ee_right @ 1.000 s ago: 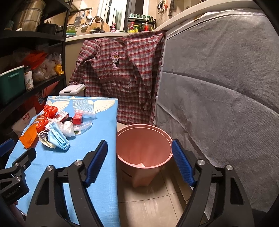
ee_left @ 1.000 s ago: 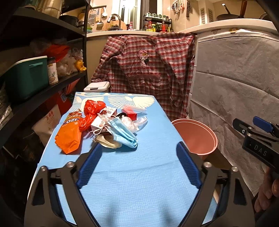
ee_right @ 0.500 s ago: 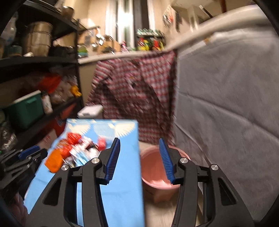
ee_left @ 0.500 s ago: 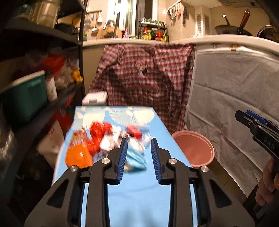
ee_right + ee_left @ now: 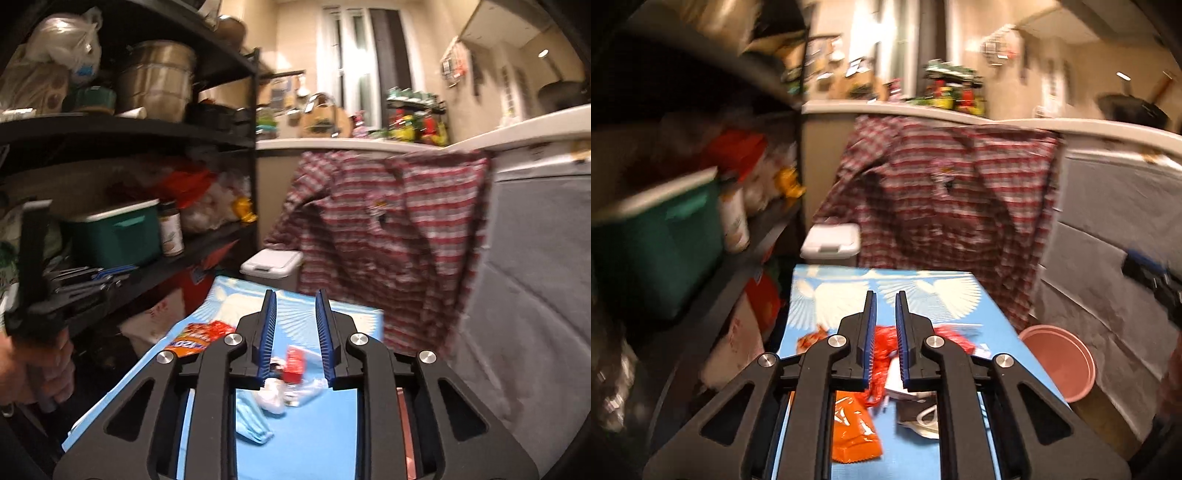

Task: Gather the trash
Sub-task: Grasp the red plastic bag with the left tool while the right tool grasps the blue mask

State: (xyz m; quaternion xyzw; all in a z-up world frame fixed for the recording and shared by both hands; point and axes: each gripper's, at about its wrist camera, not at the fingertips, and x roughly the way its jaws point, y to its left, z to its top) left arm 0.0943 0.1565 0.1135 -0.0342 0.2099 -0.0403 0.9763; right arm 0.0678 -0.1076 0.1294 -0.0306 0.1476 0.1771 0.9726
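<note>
Hovering above the blue-covered table [image 5: 982, 314], the left gripper [image 5: 885, 301] has its jaws nearly together and still closing, with nothing pinched between the blue pads; the trash only shows through the narrow slit behind them. The right gripper [image 5: 295, 299] stands a little wider, its jaws also closing on empty air. The trash lies in a loose pile on the table below both tools: an orange snack bag [image 5: 853, 432] nearest the left camera, a crumpled red plastic bag [image 5: 884, 343] just past it, a light blue face mask [image 5: 253, 424], some clear plastic wrap [image 5: 295, 393] and a small red box [image 5: 294, 363]. The left view is smeared, so what the white bits beside the orange bag are cannot be told. A pink bin [image 5: 1058, 363] stands on the floor just beside the table's right edge. A plaid shirt [image 5: 384, 236] hangs over the counter behind, and a hand [image 5: 35, 365] grips the left tool's handle
</note>
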